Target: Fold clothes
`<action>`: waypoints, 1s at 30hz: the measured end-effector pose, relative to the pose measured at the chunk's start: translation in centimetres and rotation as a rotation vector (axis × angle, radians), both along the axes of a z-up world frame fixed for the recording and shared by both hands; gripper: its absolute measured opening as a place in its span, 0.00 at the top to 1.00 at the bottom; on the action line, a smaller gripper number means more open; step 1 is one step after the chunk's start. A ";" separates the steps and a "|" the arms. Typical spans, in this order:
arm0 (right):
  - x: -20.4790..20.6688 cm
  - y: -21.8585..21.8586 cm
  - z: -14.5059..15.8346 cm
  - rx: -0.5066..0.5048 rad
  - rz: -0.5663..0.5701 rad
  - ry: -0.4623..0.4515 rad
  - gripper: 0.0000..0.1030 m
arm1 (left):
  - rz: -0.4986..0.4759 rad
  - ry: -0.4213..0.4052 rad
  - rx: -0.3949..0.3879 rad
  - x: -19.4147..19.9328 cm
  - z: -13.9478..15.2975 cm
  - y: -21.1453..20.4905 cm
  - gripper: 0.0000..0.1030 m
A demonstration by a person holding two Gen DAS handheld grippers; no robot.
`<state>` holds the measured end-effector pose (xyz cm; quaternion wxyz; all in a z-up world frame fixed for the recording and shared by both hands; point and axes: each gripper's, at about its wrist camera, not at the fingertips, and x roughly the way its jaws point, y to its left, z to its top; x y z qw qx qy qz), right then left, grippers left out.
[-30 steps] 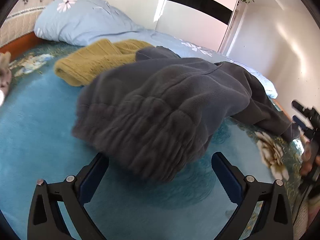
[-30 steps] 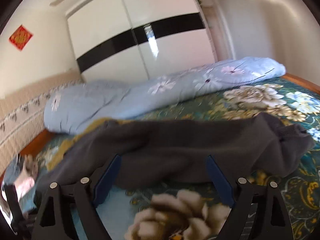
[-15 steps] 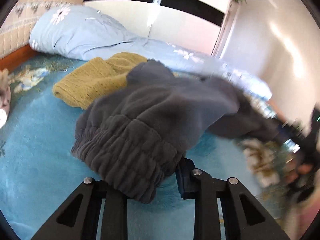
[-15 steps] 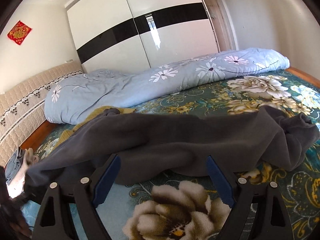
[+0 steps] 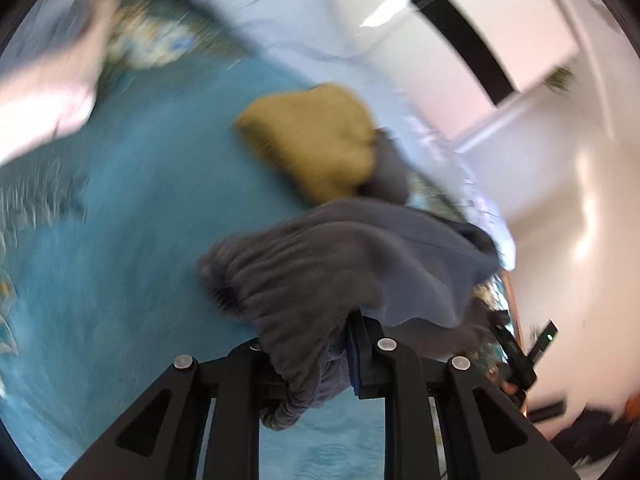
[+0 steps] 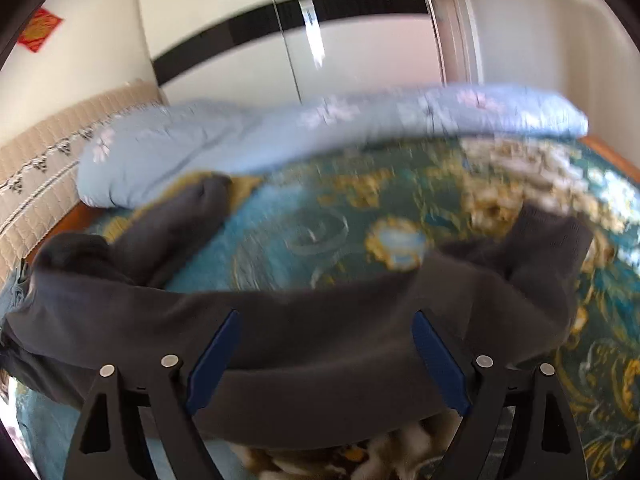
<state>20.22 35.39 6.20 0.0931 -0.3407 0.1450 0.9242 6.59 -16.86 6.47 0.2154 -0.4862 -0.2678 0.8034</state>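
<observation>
Left wrist view: left claw (image 5: 316, 354) clenched on the ribbed hem of a gray sweatshirt (image 5: 344, 264), both fingers pressed together with cloth bunched between and hanging below. Sweatshirt lifted at that end, trailing off toward the right over a teal floral bed (image 5: 132, 216). Mustard sweater (image 5: 316, 136) lying on the bed beyond, touching the gray cloth at its far edge. Pale blue quilt (image 5: 280, 28) rolled along the back of the bed, white wardrobe (image 5: 472, 40) with a black band behind. Blurred throughout. Right claw (image 5: 516, 356) seen small at the right edge, state not readable from here.

Right wrist view: right claw (image 6: 326, 360) released, 2 blue-lined fingers (image 6: 214, 358) wide apart, a stretched band of the sweatshirt (image 6: 320, 336) lying across the gap in front of them; whether cloth touches the pads, cannot tell. One sleeve (image 6: 176, 224) running back to the left, cuff (image 6: 552, 240) bunched at the right. Bed (image 6: 320, 224), quilt (image 6: 320, 132) and wardrobe (image 6: 312, 40) beyond, a red wall ornament (image 6: 40, 30) at upper left.
</observation>
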 end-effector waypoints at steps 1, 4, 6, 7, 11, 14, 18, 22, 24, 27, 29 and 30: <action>-0.2 0.4 -0.4 -0.016 -0.006 -0.023 0.13 | 0.019 -0.021 0.023 -0.2 -1.2 -0.2 0.80; -0.4 1.1 -1.4 -0.035 -0.010 -0.048 0.13 | 0.078 -0.058 0.108 -1.0 -3.2 -1.0 0.78; -0.6 0.9 -1.6 -0.025 -0.009 -0.063 0.13 | 0.085 -0.068 0.137 -1.1 -3.3 -1.1 0.77; -0.6 0.9 -1.8 -0.019 -0.009 -0.071 0.13 | 0.077 -0.065 0.145 -0.8 -3.0 -1.0 0.76; -0.9 0.6 -2.3 0.002 -0.009 -0.102 0.13 | 0.104 -0.031 0.149 1.4 -2.1 -1.7 0.30; -0.9 0.5 -2.4 -0.001 -0.012 -0.108 0.13 | 0.165 -0.007 0.164 4.1 -3.0 -2.8 0.27; -1.0 0.2 -2.3 0.003 -0.016 -0.107 0.13 | 0.192 -0.002 0.256 7.2 -5.1 -2.9 0.27; -1.0 0.2 -2.3 0.004 -0.017 -0.104 0.13 | 0.212 -0.013 0.227 7.1 -6.3 -0.1 0.27; -0.9 0.4 -2.2 -0.003 -0.014 -0.094 0.13 | 0.223 0.023 0.214 6.7 -5.9 0.9 0.28; -0.1 1.4 -1.2 -0.045 -0.029 -0.023 0.13 | 0.289 -0.013 0.234 6.4 -6.4 2.0 0.58; 0.7 2.2 -0.3 -0.084 -0.046 0.046 0.13 | 0.332 -0.006 0.251 6.6 -6.6 1.8 0.70; 1.1 2.6 0.2 -0.103 -0.055 0.080 0.13 | 0.354 0.000 0.260 6.7 -6.6 1.7 0.74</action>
